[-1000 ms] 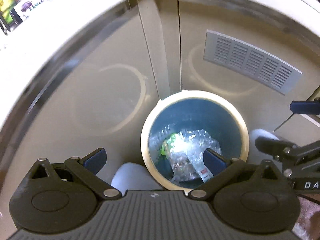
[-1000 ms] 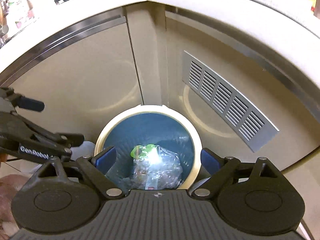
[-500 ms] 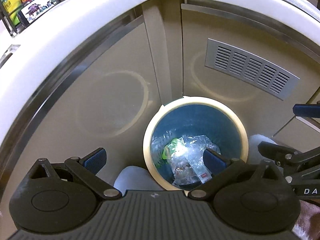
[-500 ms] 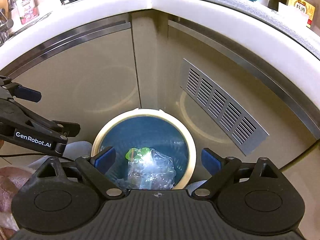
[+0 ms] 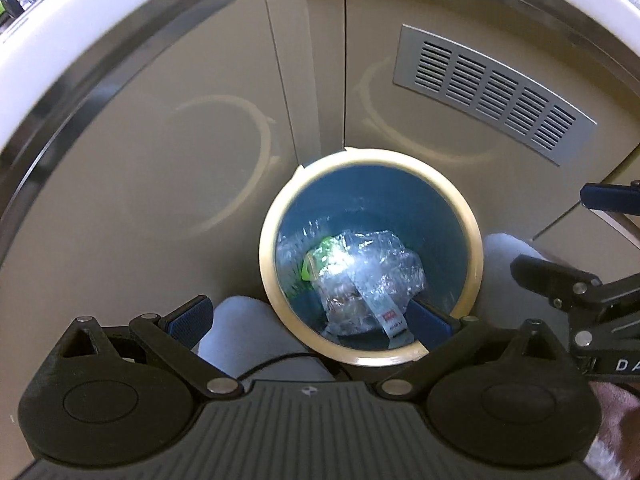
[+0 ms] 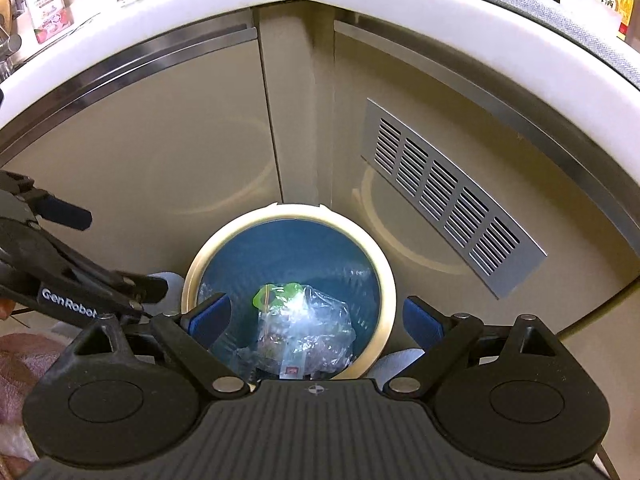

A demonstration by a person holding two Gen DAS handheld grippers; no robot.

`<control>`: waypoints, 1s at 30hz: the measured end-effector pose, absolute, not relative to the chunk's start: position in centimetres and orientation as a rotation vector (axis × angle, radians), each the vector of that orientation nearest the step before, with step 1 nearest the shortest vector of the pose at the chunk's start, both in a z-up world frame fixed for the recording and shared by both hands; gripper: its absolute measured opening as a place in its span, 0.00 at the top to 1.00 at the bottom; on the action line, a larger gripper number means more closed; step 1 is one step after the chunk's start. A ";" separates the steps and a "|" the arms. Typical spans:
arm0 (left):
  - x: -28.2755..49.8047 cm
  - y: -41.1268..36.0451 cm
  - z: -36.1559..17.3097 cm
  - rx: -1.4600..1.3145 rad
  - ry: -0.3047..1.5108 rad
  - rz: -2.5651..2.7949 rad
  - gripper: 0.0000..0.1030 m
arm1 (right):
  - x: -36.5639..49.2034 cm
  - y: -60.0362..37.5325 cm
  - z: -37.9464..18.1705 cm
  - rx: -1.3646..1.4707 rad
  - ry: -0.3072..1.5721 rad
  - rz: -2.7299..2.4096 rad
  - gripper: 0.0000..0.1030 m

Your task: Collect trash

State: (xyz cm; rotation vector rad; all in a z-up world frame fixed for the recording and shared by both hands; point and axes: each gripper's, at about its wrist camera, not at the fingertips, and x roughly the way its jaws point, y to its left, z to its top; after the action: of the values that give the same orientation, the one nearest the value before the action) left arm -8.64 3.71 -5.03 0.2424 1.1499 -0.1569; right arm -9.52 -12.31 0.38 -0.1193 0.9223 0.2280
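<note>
Both cameras have risen from the bin (image 5: 476,248); left hand-held gripper (image 5: 308,320) and right hand-held gripper (image 6: 316,320) gape empty, wrapper (image 5: 360,276) at 6 o'clock inside—likely delivered.

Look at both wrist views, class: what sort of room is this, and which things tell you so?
Most likely a home kitchen, seen at a corner of the counter. A white countertop runs above beige cabinet doors, bottles and packets stand on top, and a blue waste bin with crumpled plastic sits on the floor.
</note>
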 end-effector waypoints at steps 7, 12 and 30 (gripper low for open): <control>-8.3 3.7 -5.8 0.239 1.182 -0.168 0.00 | -9.2 -12.2 -0.3 -0.115 0.940 0.228 0.09; -8.1 3.5 -6.5 0.232 1.217 -0.178 0.00 | -8.9 -12.2 -0.6 -0.114 0.951 0.228 0.09; -7.3 3.2 -8.1 0.216 1.278 -0.183 0.00 | -7.9 -12.4 -1.6 -0.102 0.988 0.230 0.08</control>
State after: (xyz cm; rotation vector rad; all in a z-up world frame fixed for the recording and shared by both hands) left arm -7.30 3.17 -8.14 0.2158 1.2782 -0.1825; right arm -7.87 -12.38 -1.63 -0.1025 0.9884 0.2299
